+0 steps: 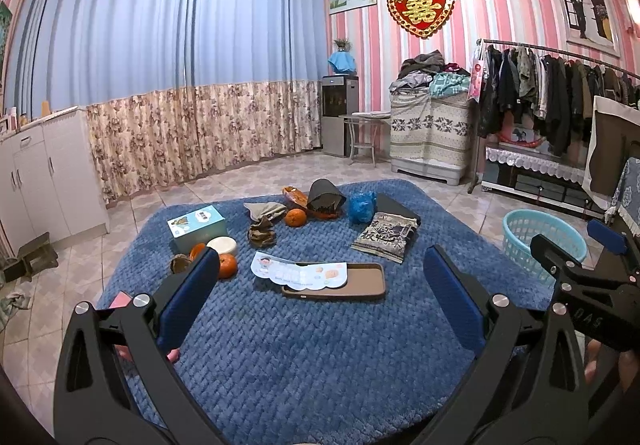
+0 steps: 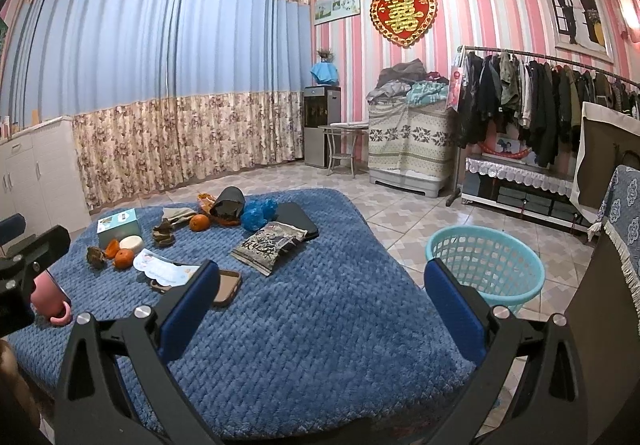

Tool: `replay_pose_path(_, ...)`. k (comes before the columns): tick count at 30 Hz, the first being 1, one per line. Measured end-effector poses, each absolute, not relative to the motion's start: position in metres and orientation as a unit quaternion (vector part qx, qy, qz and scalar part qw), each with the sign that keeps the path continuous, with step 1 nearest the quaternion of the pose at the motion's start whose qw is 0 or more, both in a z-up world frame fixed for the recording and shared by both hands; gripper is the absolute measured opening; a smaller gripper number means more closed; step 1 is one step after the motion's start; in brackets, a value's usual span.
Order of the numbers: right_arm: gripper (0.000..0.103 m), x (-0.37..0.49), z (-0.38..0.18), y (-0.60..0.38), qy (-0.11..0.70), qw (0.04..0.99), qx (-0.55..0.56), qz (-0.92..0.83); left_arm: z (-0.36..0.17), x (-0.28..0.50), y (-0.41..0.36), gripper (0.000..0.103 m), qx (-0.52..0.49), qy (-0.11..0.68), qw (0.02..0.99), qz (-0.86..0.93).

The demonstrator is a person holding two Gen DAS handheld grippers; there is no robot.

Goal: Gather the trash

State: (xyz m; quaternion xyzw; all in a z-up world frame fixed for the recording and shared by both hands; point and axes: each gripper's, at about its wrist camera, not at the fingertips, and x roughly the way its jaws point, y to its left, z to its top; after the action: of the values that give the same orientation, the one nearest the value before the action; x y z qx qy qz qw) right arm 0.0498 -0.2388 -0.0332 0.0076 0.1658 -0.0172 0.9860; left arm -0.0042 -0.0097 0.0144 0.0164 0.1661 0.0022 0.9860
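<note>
We hold the left gripper [image 1: 320, 293] with its jaws wide apart and nothing between them, above the blue blanket [image 1: 320, 365]. The right gripper [image 2: 322, 299] is also spread open and empty, over the blanket's right side. Just beyond the left fingers lie a phone case [image 1: 352, 283] with a paper leaflet [image 1: 298, 271] partly on it. Farther lie the trash pieces: a printed snack bag [image 1: 386, 235], a crumpled blue bag [image 1: 360, 207], an orange wrapper [image 1: 295, 197] and brown peels [image 1: 262, 233], near the oranges [image 1: 296, 218] and a tissue box [image 1: 198, 227]. The turquoise basket [image 2: 486, 265] stands on the tiled floor, just beside the blanket's right edge.
</note>
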Motion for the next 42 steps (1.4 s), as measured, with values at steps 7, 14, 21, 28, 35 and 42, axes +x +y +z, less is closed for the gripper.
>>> replay_pose_path(7, 0.1, 0.05, -0.034, -0.239, 0.165, 0.986, 0.007, -0.017, 0.006, -0.008, -0.003, 0.098, 0.013, 0.165, 0.986, 0.002)
replay_pose_path(14, 0.1, 0.05, -0.034, -0.239, 0.165, 0.986, 0.008, -0.017, 0.005, -0.007, -0.002, 0.098, 0.013, 0.165, 0.986, 0.002)
replay_pose_path(21, 0.1, 0.05, -0.034, -0.238, 0.165, 0.986, 0.008, -0.017, 0.004, -0.007, -0.001, 0.098, 0.012, 0.165, 0.986, 0.002)
replay_pose_path(28, 0.1, 0.049, -0.034, -0.238, 0.165, 0.986, 0.008, -0.016, 0.005, -0.006, 0.0, 0.098, 0.01, 0.166, 0.986, 0.003)
replay_pose_path(35, 0.099, 0.05, -0.034, -0.24, 0.165, 0.986, 0.008, -0.017, 0.005, -0.006, 0.0, 0.098, 0.011, 0.165, 0.986, 0.004)
replay_pose_path(42, 0.1, 0.05, -0.034, -0.24, 0.166, 0.986, 0.008, -0.016, 0.005, -0.006, 0.0, 0.098, 0.011, 0.165, 0.986, 0.004)
